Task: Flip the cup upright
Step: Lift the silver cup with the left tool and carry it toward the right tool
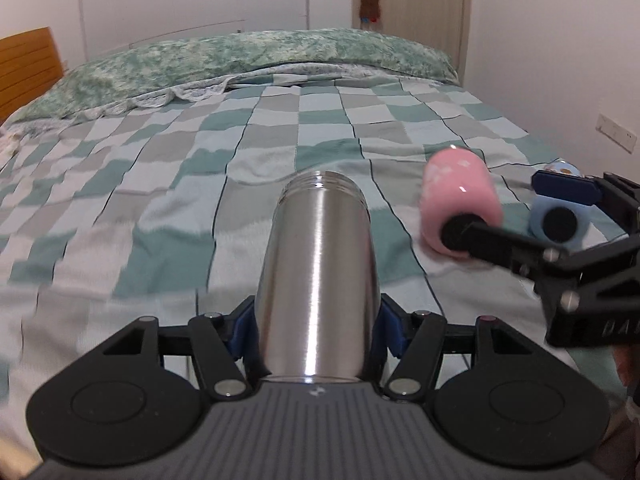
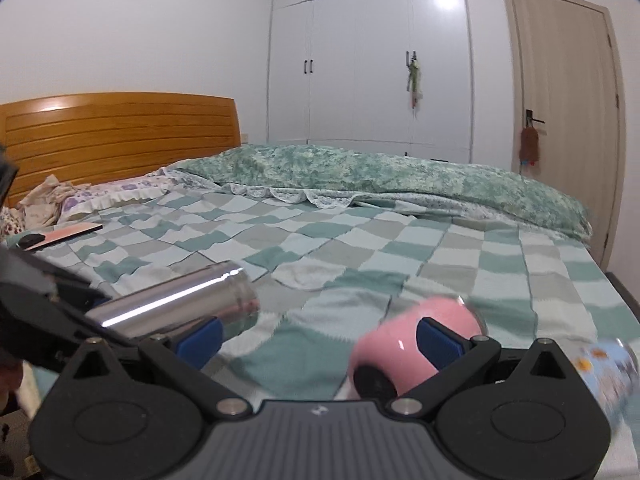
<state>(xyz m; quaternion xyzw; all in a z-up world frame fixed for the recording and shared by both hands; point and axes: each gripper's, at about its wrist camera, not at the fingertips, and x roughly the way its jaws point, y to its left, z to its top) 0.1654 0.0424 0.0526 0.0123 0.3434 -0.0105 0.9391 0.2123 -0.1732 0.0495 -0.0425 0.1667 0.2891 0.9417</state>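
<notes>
While the checkered bedspread (image 1: 160, 184) filled most of both wrist views, with a green mottled quilt (image 1: 256, 56) heaped along its far side and a wooden headboard (image 2: 120, 132) beyond, the work sat close to the cameras. The left gripper (image 1: 318, 320) was clamped on the steel cup (image 1: 318, 272), its blue pads pressed against both flanks of the body near the closed base, and the cup lay along the fingers with its threaded open mouth pointing away over the bed. From the right wrist view the same cup appeared tilted low, mouth raised only slightly, so it looked held rather than stood up; whether it touched the bedspread could not be told. The step in hand seemed to be the turning of this cup, grasped but not yet upright. The next move probably called for rotating the wrist until the mouth faced up, then seating the base flat on soft, uneven cloth where it might topple. The right gripper (image 2: 320, 334) had its fingers spread wide, one pad beside the pink cup (image 2: 416, 346), which lay on its side. A smaller blue patterned cup (image 2: 612, 372) also lay toppled just beyond it.
</notes>
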